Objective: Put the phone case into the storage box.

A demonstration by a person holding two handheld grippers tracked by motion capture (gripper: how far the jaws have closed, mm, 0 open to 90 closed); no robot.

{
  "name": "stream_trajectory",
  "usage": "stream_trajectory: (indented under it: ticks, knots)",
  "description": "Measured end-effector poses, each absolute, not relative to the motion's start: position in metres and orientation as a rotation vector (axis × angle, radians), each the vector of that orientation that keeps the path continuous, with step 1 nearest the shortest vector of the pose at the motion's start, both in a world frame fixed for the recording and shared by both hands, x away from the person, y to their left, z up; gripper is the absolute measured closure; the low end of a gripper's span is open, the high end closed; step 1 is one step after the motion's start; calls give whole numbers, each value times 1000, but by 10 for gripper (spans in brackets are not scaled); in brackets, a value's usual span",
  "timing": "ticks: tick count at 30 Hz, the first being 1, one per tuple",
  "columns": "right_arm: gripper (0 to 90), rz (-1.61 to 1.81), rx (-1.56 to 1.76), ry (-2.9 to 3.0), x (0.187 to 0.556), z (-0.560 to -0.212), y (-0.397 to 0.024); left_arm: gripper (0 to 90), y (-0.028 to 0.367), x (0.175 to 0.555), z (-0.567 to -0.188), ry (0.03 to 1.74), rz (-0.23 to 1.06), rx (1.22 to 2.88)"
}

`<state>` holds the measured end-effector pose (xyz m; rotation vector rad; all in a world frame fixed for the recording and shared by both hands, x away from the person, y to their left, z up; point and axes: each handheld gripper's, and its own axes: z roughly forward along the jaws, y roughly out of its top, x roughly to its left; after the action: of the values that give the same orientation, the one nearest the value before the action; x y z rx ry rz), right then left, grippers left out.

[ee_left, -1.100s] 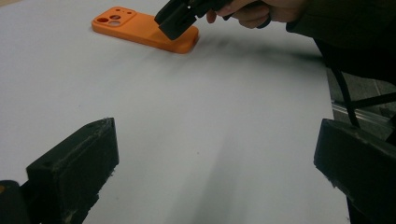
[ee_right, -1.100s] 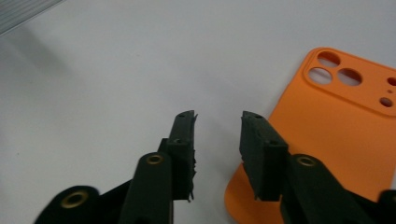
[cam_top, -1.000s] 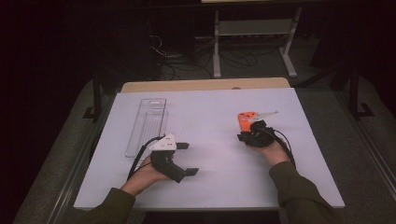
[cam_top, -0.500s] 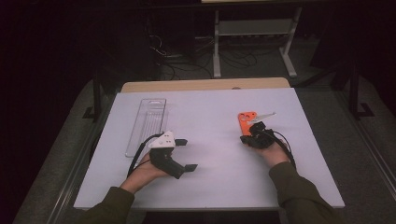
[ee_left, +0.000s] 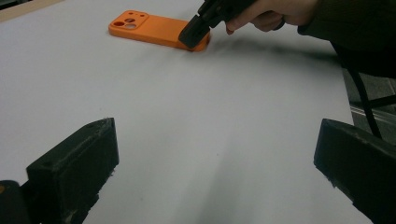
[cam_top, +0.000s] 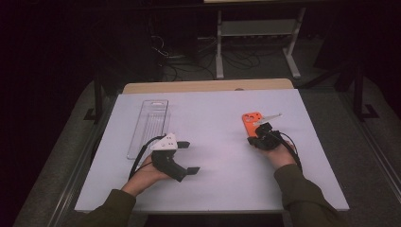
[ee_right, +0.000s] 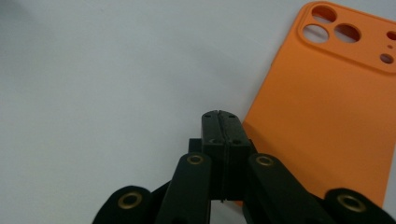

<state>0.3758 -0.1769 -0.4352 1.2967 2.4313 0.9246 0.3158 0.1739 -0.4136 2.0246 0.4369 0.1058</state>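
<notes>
An orange phone case (cam_top: 252, 120) lies camera-holes away from me on the white table (cam_top: 213, 113), right of centre. My right gripper (cam_top: 253, 138) rests at its near end. In the right gripper view the two jaws are pressed flat together at the case's (ee_right: 336, 107) near left corner, and nothing shows between them (ee_right: 222, 121). The left gripper view shows that tip (ee_left: 194, 35) touching the case's (ee_left: 154, 30) corner. My left gripper (cam_top: 189, 157) hovers left of centre, pointing right, its jaws wide apart and empty (ee_left: 215, 158).
A clear plastic tray (cam_top: 149, 123) lies lengthwise on the table's left side, just beyond my left hand. A wooden edge (cam_top: 208, 86) runs behind the white top. Past it are a metal shelf stand (cam_top: 257, 28) and cables on a dark floor.
</notes>
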Motion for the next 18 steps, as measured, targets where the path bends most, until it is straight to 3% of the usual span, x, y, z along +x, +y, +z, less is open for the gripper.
stream_trajectory:
  ticks: [18]
  knots:
    - [886, 941, 1335, 2336, 373, -429, -208, 0, 174, 317, -414, 433, 108, 2030]
